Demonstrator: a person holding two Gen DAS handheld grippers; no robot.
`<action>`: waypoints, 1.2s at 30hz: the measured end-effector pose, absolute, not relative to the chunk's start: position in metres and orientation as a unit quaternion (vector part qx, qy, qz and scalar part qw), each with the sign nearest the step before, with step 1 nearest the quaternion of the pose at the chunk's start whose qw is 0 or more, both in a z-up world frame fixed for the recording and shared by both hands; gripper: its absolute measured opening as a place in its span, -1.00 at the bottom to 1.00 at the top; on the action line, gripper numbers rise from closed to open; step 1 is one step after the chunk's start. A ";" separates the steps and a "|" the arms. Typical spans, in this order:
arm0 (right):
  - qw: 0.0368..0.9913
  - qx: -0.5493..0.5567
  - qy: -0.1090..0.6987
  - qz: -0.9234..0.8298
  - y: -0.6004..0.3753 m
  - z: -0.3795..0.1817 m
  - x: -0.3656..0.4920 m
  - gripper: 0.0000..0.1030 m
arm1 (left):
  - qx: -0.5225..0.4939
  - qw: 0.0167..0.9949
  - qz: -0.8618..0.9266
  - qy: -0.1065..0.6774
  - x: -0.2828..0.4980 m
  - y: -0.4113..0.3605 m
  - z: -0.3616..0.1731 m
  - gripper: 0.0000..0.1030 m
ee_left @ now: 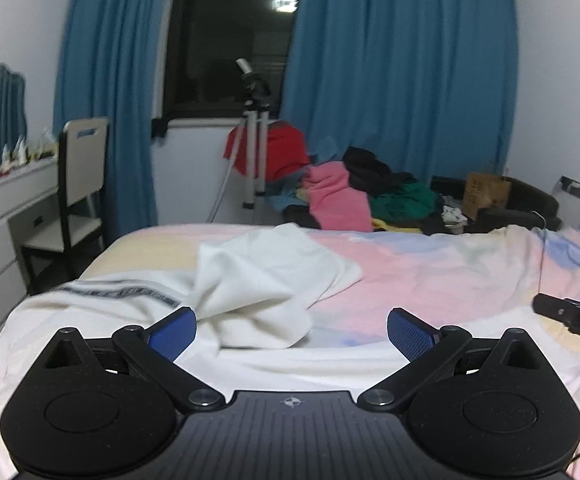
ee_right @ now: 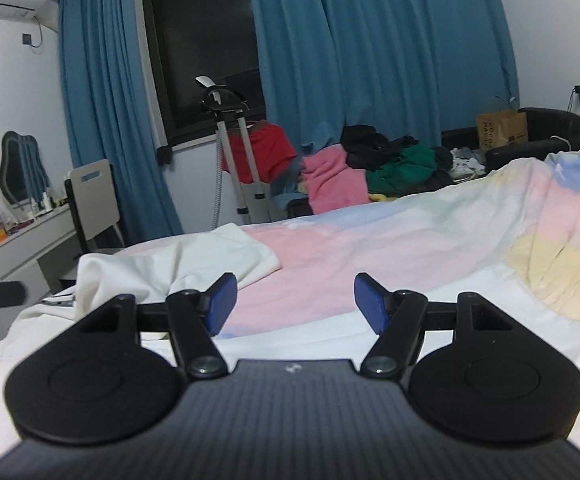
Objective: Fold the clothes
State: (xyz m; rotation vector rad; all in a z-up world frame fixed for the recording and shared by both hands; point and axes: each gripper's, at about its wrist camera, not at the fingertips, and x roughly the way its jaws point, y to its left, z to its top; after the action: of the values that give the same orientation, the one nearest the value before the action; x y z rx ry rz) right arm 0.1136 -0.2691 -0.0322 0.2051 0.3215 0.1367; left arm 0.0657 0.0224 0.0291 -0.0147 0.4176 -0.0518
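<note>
Where legible, "DA" on right tool (ee_left: 574, 318), "COCO" on brown paper bag (ee_right: 501, 129)

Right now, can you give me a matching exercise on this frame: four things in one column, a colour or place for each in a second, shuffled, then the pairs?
Things:
1. curtains
2. white garment
3. chair
4. paper bag

Colour or place:
A. crumpled on the bed near its left edge
B. brown, beyond the bed's far right end
C. blue, on both sides of the dark window
D. at the white desk on the left

Pairs: 1-C, 2-A, 3-D, 4-B
</note>
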 end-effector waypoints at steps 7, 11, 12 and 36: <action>0.980 0.105 0.152 0.072 -0.267 -0.051 0.122 0.32 | 0.001 0.978 -0.039 0.207 0.083 0.008 -0.021 0.99; 0.976 0.111 0.170 0.074 -0.261 -0.064 0.136 0.32 | 0.022 0.976 -0.027 0.215 0.090 0.011 -0.038 0.99; 0.975 0.115 0.176 0.077 -0.260 -0.068 0.140 0.32 | 0.020 0.975 -0.025 0.218 0.091 0.013 -0.040 0.99; 0.880 0.339 0.325 0.075 -0.148 -0.180 0.420 0.30 | -0.092 0.968 0.021 0.232 0.131 0.114 -0.069 0.99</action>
State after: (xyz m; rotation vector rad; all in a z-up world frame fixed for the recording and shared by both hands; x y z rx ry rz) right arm 0.4196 -0.1483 -0.1801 0.7066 0.6767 0.1565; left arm 0.1312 0.1142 -0.0692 -0.1861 0.4681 0.0422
